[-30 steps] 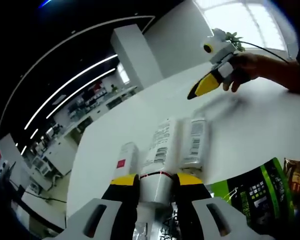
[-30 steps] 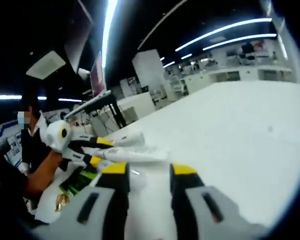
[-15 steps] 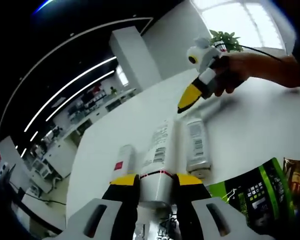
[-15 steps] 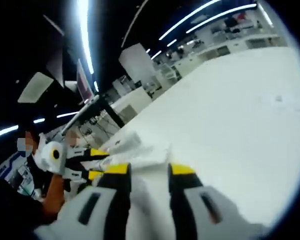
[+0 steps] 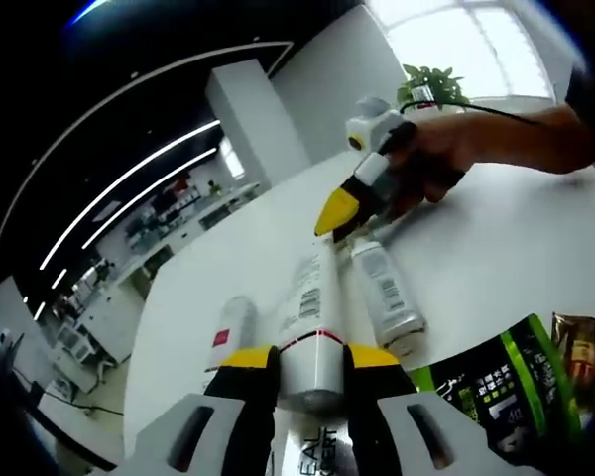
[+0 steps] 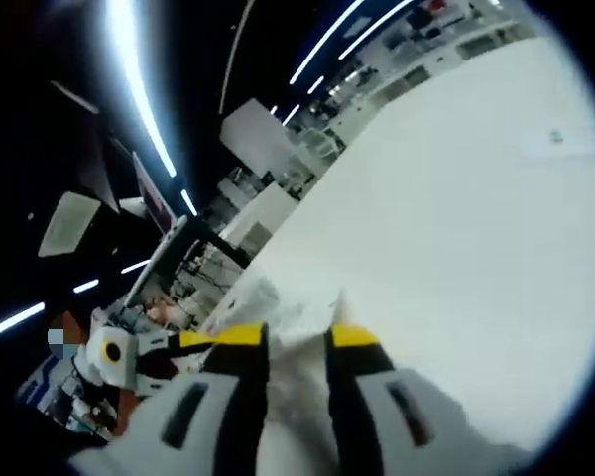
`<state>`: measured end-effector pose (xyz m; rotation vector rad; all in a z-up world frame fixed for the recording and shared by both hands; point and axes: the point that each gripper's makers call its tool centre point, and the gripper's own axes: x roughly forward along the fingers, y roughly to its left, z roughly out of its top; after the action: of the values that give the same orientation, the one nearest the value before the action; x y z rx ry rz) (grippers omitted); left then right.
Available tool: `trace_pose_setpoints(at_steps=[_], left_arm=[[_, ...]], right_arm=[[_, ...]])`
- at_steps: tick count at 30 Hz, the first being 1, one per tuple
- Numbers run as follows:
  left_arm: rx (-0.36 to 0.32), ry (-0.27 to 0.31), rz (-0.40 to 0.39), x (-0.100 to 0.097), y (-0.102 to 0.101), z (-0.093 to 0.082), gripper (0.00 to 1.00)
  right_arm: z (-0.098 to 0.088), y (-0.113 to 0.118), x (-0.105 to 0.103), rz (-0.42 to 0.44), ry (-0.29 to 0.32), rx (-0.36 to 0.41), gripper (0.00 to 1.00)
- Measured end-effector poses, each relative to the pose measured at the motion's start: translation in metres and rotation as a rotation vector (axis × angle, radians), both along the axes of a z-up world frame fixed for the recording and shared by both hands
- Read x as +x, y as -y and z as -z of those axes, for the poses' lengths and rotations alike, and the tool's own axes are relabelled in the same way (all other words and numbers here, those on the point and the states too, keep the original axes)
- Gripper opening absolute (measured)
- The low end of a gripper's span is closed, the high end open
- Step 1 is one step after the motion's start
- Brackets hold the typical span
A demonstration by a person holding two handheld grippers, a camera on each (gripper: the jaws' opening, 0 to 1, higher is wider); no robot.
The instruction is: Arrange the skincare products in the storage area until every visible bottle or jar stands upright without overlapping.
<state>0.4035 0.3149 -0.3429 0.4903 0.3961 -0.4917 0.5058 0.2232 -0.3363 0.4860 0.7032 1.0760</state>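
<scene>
1. Moved: right gripper [image 5: 335,210] has come down from above the table to the far end of the lying bottles since 1 s ago; its yellow tip now sits just at the top of the tall white tube [image 5: 312,317].
2. Left gripper [image 5: 310,359]: jaws pinched on the tube's near end, yellow pads on both sides.
3. Tube: lies flat on white table [image 5: 496,268], barcode up, between two others.
4. Small bottle w/ red label [image 5: 228,335]: lies on one side of tube, just beside.
5. Grey-white bottle [image 5: 385,297]: lies on other side, barcode up.
6. Right gripper [image 6: 296,342], own view: jaws narrowly apart over blurred white items; whether it grips anything, cannot tell.
7. Green packet [image 5: 506,382]: near table edge.
</scene>
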Motion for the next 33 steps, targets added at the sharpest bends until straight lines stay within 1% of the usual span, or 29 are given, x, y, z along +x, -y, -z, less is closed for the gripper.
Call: trace_pose_setpoints(at_steps=[2, 4, 6, 11, 13, 19, 20, 26, 30, 31, 33], left_arm=[[0.002, 0.002, 0.002, 0.000, 0.000, 0.000, 0.25], [-0.002, 0.001, 0.002, 0.000, 0.000, 0.000, 0.25], [0.005, 0.003, 0.004, 0.000, 0.000, 0.000, 0.25], [0.026, 0.017, 0.012, -0.001, 0.001, 0.000, 0.24], [0.033, 0.022, 0.014, -0.001, 0.001, 0.001, 0.24], [0.035, 0.033, 0.022, -0.001, 0.001, 0.001, 0.24], [0.037, 0.034, 0.022, -0.001, 0.001, 0.001, 0.24], [0.033, 0.038, 0.025, -0.001, 0.002, 0.000, 0.24], [0.039, 0.045, 0.029, -0.001, 0.002, 0.000, 0.25], [0.037, 0.047, 0.031, -0.001, 0.002, 0.000, 0.25], [0.030, 0.049, 0.032, -0.002, 0.003, 0.000, 0.26]], right_arm=[[0.001, -0.001, 0.001, 0.010, -0.007, 0.002, 0.18], [-0.001, -0.003, 0.004, 0.022, -0.034, 0.018, 0.17], [0.000, -0.003, 0.006, 0.031, -0.040, 0.016, 0.15], [-0.001, -0.009, 0.005, 0.052, -0.074, 0.025, 0.16], [-0.001, -0.010, -0.003, 0.058, -0.078, 0.026, 0.16], [0.000, -0.014, -0.002, 0.088, -0.121, 0.042, 0.15], [0.000, -0.015, 0.002, 0.091, -0.125, 0.043, 0.15], [-0.002, -0.015, 0.001, 0.096, -0.126, 0.062, 0.14], [-0.006, -0.014, -0.003, 0.097, -0.107, 0.088, 0.12], [-0.009, -0.014, -0.004, 0.097, -0.095, 0.103, 0.12], [-0.011, -0.013, -0.008, 0.097, -0.079, 0.107, 0.11]])
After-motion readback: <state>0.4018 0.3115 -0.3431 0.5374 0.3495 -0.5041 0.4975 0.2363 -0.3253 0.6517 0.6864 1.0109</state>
